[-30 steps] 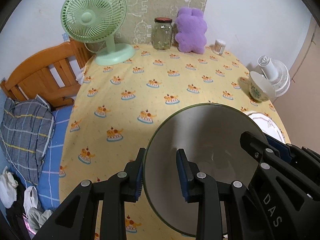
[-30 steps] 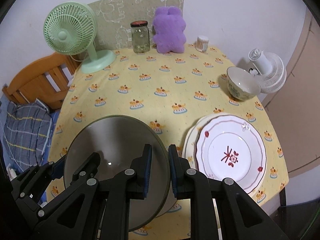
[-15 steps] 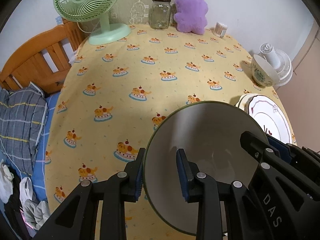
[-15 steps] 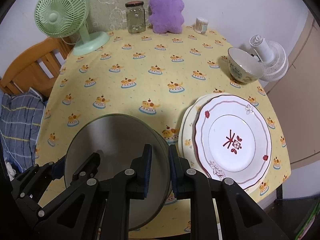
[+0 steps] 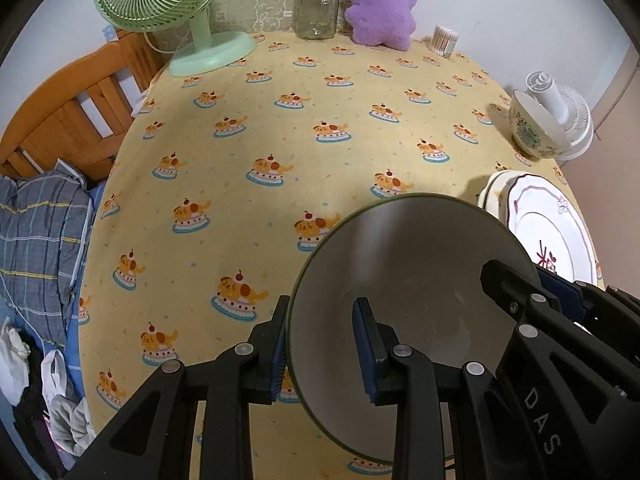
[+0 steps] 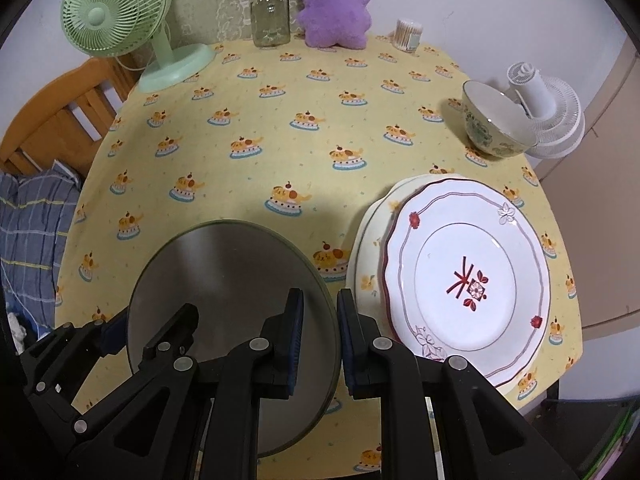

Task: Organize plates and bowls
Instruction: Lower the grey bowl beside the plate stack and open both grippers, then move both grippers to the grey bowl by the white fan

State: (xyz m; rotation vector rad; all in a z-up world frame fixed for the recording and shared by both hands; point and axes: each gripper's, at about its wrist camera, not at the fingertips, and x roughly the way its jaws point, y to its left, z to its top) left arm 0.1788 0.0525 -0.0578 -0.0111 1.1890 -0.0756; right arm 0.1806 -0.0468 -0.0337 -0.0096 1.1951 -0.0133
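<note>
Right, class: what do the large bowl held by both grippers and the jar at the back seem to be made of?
Large bowl: probably glazed ceramic, given its smooth grey inside and thin dark green rim. Jar: clear glass, see-through with glints, under a dark lid that may be metal.

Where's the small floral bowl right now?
The small floral bowl stands at the table's far right edge in the right wrist view, against the white fan and beyond the stacked plates.

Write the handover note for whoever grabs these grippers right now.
Left gripper: shut on the near-left rim of the grey bowl.
Right gripper: shut on the bowl's right rim.
The bowl hangs over the table's front edge, not set down.
Two plates are stacked to its right; the patterned bowl sits behind them.
Left: place the grey bowl, then gather the bowls.
</note>
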